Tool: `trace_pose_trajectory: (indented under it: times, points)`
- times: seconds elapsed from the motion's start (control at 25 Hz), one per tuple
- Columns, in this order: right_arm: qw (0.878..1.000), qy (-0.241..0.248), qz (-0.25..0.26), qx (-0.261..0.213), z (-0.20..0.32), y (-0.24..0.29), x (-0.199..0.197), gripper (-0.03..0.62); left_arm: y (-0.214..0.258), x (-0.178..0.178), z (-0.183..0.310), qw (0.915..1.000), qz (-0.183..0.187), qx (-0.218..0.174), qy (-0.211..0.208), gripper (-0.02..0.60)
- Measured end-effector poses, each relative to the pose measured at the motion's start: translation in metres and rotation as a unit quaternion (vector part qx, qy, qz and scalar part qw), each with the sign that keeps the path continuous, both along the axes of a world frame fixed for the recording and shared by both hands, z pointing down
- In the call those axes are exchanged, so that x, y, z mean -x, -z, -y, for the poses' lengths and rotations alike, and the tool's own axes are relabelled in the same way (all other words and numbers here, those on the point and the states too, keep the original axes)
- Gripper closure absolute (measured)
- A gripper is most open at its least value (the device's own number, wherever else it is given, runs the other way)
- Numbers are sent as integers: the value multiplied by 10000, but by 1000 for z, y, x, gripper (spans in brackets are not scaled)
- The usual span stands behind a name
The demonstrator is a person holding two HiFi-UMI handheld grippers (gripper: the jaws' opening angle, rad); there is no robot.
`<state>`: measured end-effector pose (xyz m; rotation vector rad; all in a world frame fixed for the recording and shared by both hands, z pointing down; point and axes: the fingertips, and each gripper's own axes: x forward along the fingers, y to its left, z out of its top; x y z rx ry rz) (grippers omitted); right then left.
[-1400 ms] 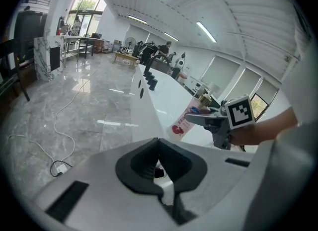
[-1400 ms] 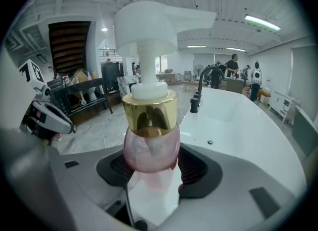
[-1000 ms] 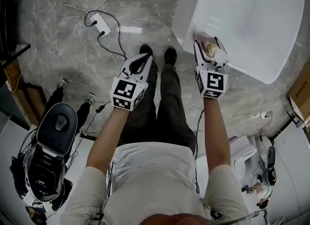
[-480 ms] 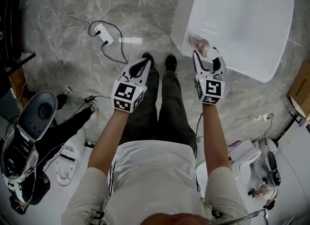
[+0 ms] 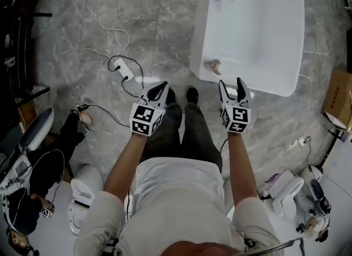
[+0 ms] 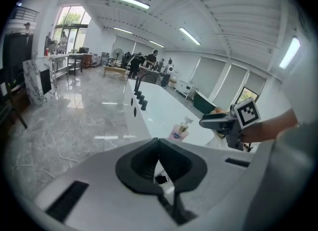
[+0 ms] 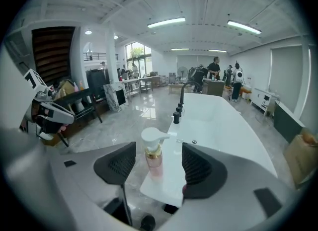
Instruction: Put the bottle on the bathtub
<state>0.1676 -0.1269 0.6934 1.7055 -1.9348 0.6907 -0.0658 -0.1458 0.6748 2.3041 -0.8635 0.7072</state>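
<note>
Both arms (image 5: pixel 124 162) outstretched, right claw (image 5: pixel 231 84) facing bottle (image 5: pixel 213 66)

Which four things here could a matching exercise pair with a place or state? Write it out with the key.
Things:
1. bottle
2. left gripper
3. right gripper
4. power strip

Place or state:
A. jaws apart, holding nothing
B. on the floor
C. jaws together
D. upright on the bathtub rim

Pairs: 1-D, 2-C, 3-A, 4-B
</note>
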Motion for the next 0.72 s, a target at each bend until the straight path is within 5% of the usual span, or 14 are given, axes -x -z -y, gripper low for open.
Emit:
trace_pose_trajectory:
  times: [0.2, 0.32, 0.72]
  points:
    - [9999, 95, 92, -4, 21, 48, -6, 307, 36, -15, 33, 9997, 24, -86, -210, 574]
    - [9997, 197, 132, -5, 25, 79, 1, 410, 62, -14, 43, 9994, 27, -167, -294, 574]
    - [9981, 441, 184, -400, 15, 185, 20, 470, 168, -20, 45, 9960, -194, -614, -614, 574]
